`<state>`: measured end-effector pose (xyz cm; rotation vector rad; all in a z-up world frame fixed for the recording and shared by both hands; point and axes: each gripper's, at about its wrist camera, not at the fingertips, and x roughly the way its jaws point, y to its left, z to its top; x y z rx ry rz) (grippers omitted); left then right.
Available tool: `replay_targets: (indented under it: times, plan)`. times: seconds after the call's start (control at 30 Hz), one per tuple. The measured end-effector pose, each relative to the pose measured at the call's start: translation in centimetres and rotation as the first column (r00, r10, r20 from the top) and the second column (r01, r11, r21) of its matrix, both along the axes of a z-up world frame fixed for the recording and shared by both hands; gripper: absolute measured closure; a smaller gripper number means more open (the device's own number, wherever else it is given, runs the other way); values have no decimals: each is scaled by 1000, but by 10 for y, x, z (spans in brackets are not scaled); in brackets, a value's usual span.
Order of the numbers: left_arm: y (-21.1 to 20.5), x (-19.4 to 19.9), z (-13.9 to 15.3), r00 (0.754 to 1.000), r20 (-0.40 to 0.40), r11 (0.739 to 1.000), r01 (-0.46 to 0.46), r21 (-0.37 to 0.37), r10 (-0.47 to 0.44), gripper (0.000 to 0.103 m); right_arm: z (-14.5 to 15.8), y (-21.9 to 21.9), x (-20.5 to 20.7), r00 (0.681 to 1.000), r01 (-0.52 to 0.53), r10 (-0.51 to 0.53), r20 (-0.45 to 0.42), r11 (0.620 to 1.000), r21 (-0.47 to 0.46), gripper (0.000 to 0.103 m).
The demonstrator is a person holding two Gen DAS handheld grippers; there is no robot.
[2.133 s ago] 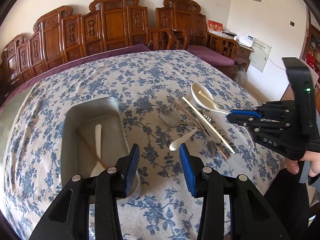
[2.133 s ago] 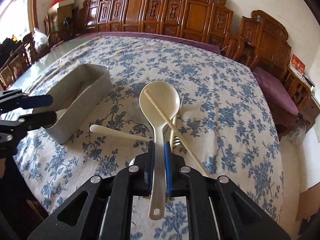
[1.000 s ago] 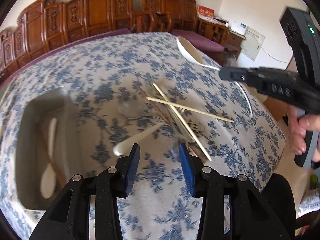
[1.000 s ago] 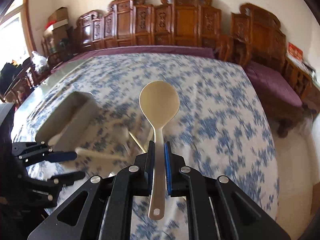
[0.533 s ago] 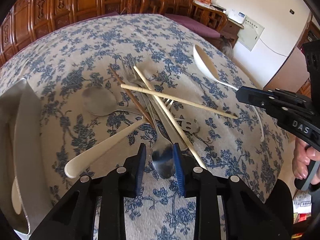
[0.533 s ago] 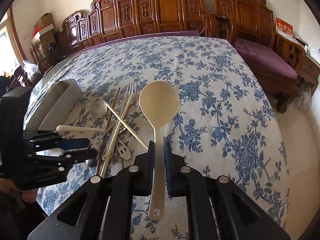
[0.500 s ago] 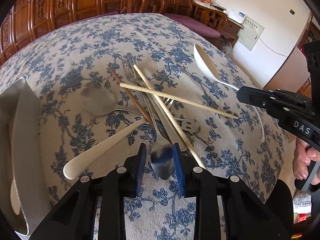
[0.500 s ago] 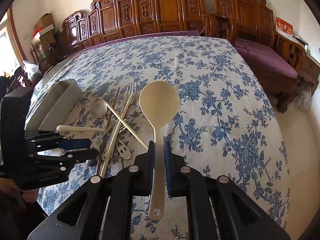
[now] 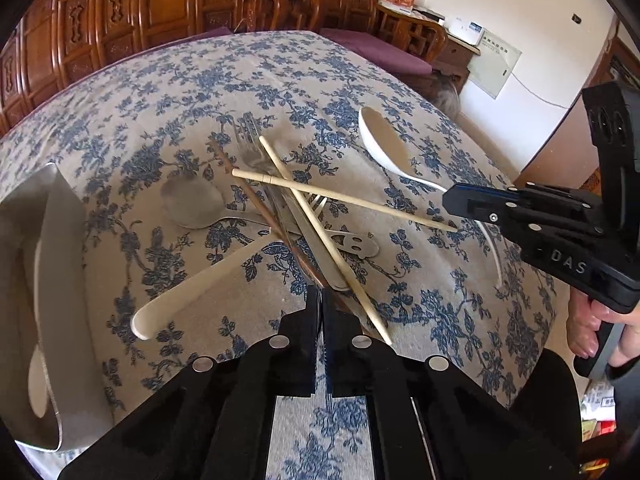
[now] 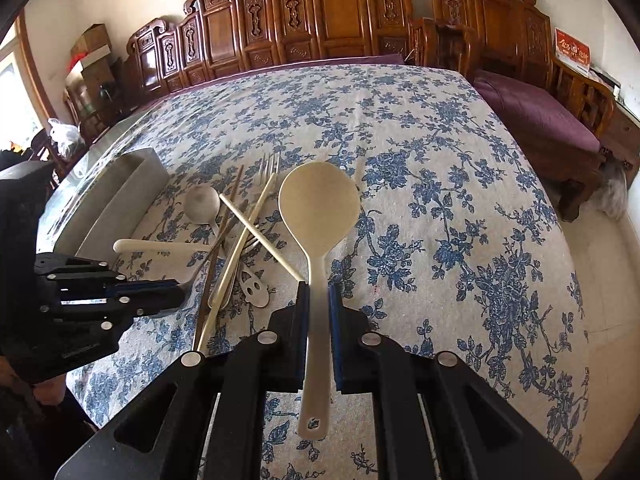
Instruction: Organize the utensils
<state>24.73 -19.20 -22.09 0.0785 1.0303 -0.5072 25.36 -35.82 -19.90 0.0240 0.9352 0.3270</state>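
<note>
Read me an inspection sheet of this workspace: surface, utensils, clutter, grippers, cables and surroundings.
Surface: floral tablecloth, flat.
Job's things: bin at the left with a white spoon inside; loose pile of chopsticks, fork, metal spoon, white handle.
Clutter: nothing seen.
Grippers: left gripper shut on a metal handle in the pile; right gripper shut on a big spoon.
Cables: wire on the far wall.
Surroundings: carved chairs, purple cushion.
</note>
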Motion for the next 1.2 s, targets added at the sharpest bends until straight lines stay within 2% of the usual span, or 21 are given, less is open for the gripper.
replay_targets:
  times: [0.3,0.73,1.0,1.2]
  plan:
    - [22,-14,36,997,77,1000,-13,20,12,102,16,18,-4,999,-28,28,27,1000,-1,92]
    - [89,-16,80,983,156,995,-103,13,100,102,39,66,-8,994,-88,89,65,996,-8,92]
    - [133,-14,85,972,168,986,-167,13,163,102,36,99,-8,990,-127,127,60,992,-11,92]
    - [164,-6,71,968,144,977,-212,31,205,102,35,121,-7,986,-157,158,50,987,-17,92]
